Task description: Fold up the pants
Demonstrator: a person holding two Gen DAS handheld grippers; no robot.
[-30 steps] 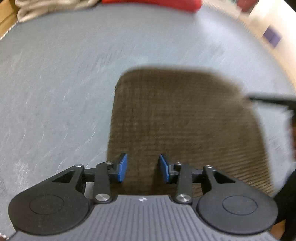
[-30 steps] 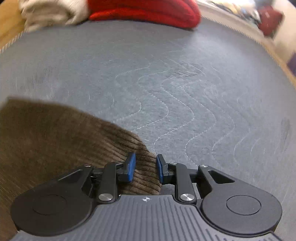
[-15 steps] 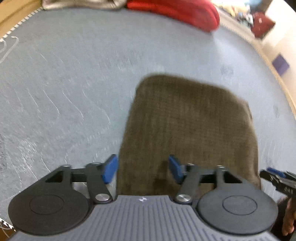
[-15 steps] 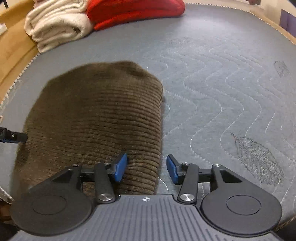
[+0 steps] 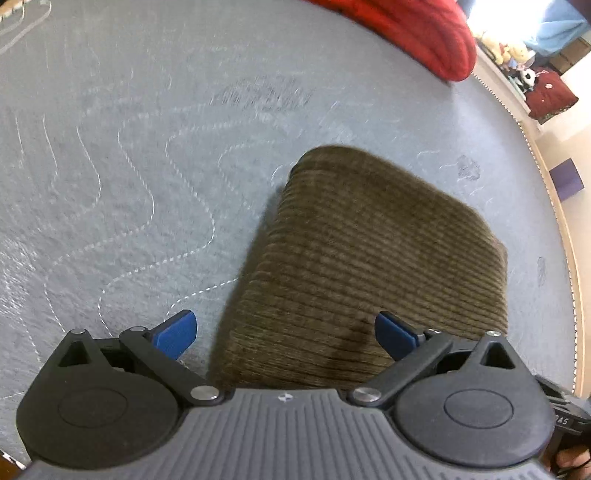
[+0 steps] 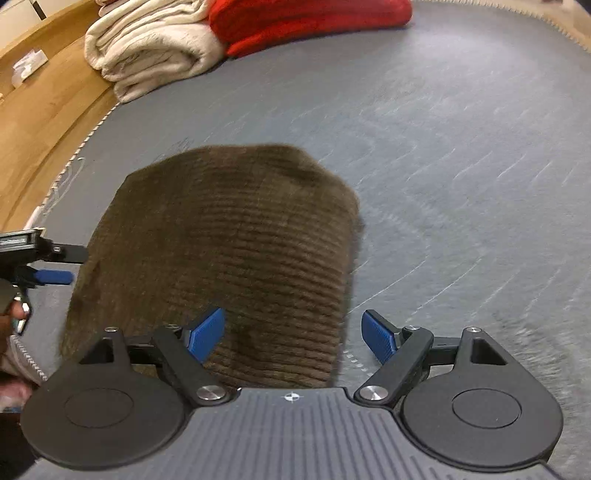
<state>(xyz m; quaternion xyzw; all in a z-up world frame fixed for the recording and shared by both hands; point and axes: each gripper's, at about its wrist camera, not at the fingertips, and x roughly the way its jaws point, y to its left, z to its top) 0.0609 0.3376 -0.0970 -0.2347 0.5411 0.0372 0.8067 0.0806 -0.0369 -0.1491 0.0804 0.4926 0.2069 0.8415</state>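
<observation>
While both jaws gape wide w/ nothing gripped, the left gripper (image 5: 286,334) and right gripper (image 6: 293,336) hover over the folded brown corduroy pants (image 6: 229,258). Pants lie flat on the gray quilted mattress (image 6: 461,166); red blanket (image 6: 295,22) at 12 o'clock.

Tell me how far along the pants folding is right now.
Mostly done, it seems: the brown corduroy pants lie in a compact folded rectangle on the grey mattress. Nothing is in hand: the left hand-held gripper and right hand-held gripper are both open, holding no fabric. Left, at most: a final tidy, or moving them toward the folded blankets.
</observation>
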